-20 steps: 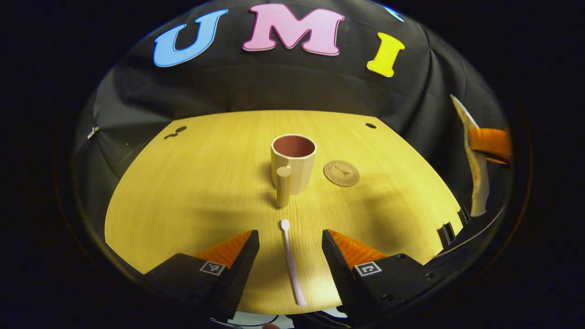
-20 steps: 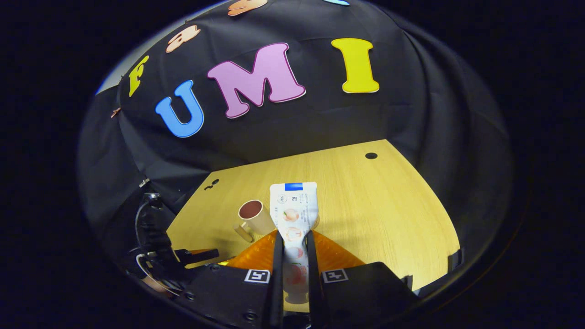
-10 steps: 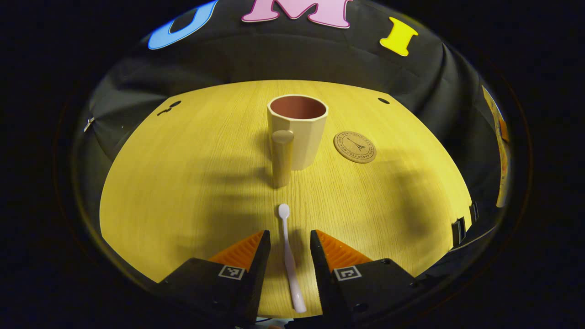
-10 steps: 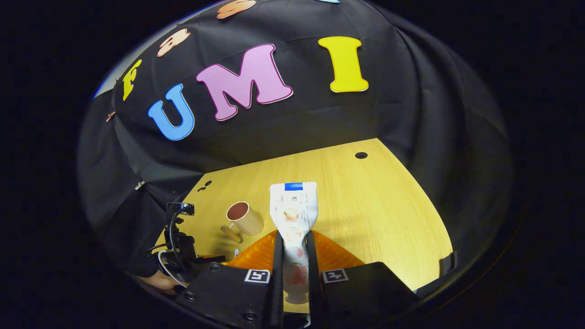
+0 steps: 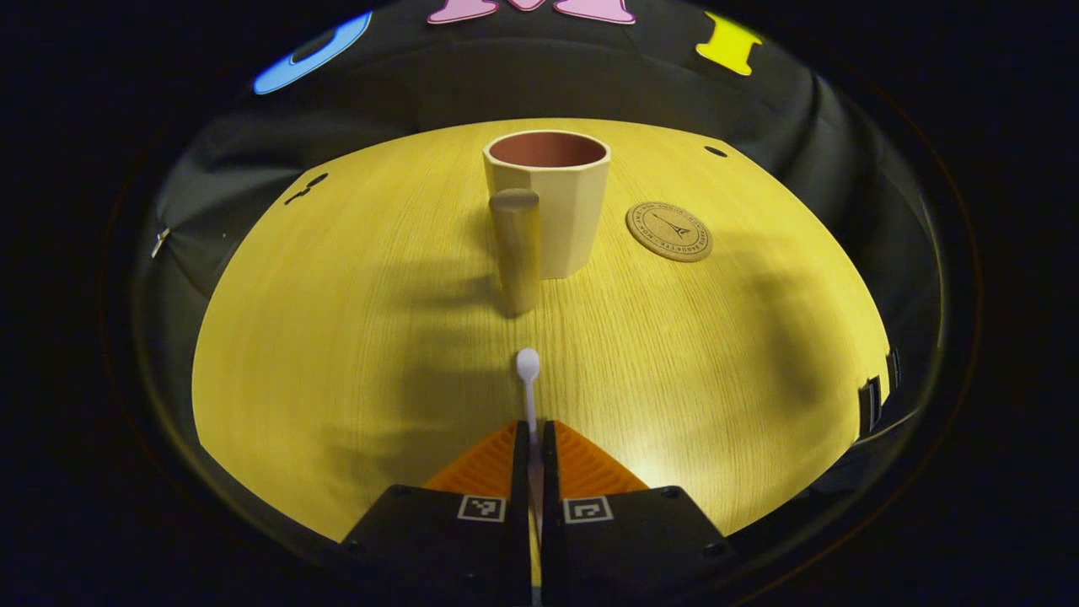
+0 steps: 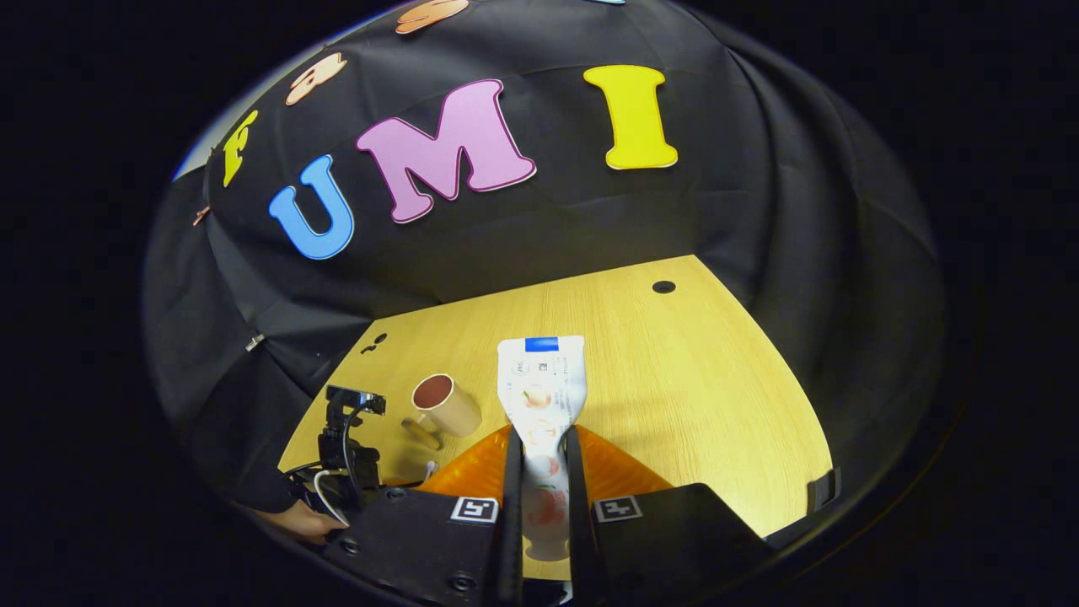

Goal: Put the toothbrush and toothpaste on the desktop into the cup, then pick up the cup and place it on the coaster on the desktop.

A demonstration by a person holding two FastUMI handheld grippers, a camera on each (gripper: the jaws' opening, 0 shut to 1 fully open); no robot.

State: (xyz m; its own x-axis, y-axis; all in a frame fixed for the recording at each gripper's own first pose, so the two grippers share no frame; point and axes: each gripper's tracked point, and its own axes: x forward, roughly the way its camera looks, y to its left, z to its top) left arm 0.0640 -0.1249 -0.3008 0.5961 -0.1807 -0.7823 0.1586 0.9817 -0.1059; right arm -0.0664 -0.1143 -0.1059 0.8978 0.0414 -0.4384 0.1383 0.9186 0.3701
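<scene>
The wooden desktop (image 5: 337, 337) is carrying the cup (image 5: 548, 206), standing upright with the coaster (image 5: 669, 231) near it. The right gripper (image 6: 539, 455) is holding the toothpaste (image 6: 540, 388) pinched between both fingers, raised above the desk. The left gripper (image 5: 532, 443) is closing on the toothbrush (image 5: 528, 384), apparently pinching its handle; the head is pointing toward the cup.

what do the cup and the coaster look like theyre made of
Cup: probably matte plastic or a fibre composite; faceted beige wall, dull reddish-brown inside, no gloss. Coaster: likely cork or wood; flat tan disc with a dark printed emblem, no shine.
</scene>
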